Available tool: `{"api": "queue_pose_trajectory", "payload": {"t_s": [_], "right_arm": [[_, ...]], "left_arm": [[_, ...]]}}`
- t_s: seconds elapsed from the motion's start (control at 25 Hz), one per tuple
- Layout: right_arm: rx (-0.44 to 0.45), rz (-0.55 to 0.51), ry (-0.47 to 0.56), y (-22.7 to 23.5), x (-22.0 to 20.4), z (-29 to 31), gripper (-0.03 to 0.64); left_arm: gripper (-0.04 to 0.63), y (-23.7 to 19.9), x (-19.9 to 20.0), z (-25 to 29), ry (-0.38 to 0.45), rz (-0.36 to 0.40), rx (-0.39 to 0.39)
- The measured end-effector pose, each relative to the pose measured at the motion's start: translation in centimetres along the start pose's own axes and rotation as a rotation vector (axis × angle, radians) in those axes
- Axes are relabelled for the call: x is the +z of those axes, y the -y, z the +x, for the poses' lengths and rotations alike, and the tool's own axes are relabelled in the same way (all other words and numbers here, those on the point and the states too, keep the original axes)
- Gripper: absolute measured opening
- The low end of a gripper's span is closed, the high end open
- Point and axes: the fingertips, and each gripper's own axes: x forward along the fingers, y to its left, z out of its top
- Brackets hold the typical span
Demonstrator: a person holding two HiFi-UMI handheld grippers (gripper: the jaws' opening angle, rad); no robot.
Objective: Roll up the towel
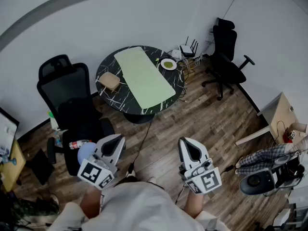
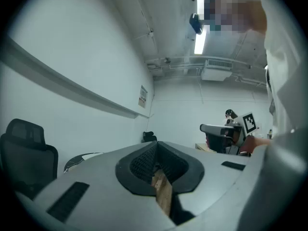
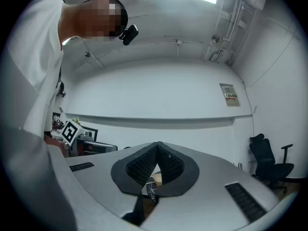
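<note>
A pale green towel (image 1: 143,77) lies flat and unrolled across a round dark marble table (image 1: 107,70) in the head view, well ahead of me. My left gripper (image 1: 115,140) and right gripper (image 1: 185,146) hang close to my body, far short of the table, both shut with nothing between the jaws. In the left gripper view the left gripper (image 2: 156,150) points level at a white wall, and only the table's edge (image 2: 79,160) shows. In the right gripper view the right gripper (image 3: 157,150) aims slightly upward at the wall.
On the table sit a tan box (image 1: 110,81) at the left and a white plate with green food (image 1: 168,64) at the right. A black office chair (image 1: 72,105) stands left of the table, another (image 1: 226,57) at the back right. Wooden floor lies between.
</note>
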Motion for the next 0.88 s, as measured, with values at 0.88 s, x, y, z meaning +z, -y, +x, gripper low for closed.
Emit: {"api": "queue_pose_trajectory", "payload": {"t_s": [0.88], "right_arm": [[0.035, -0.009, -0.013, -0.47, -0.8, -0.01, -0.006]], "left_arm": [[0.003, 0.16, -0.46, 0.3, 0.005, -0.001, 0.0]]}}
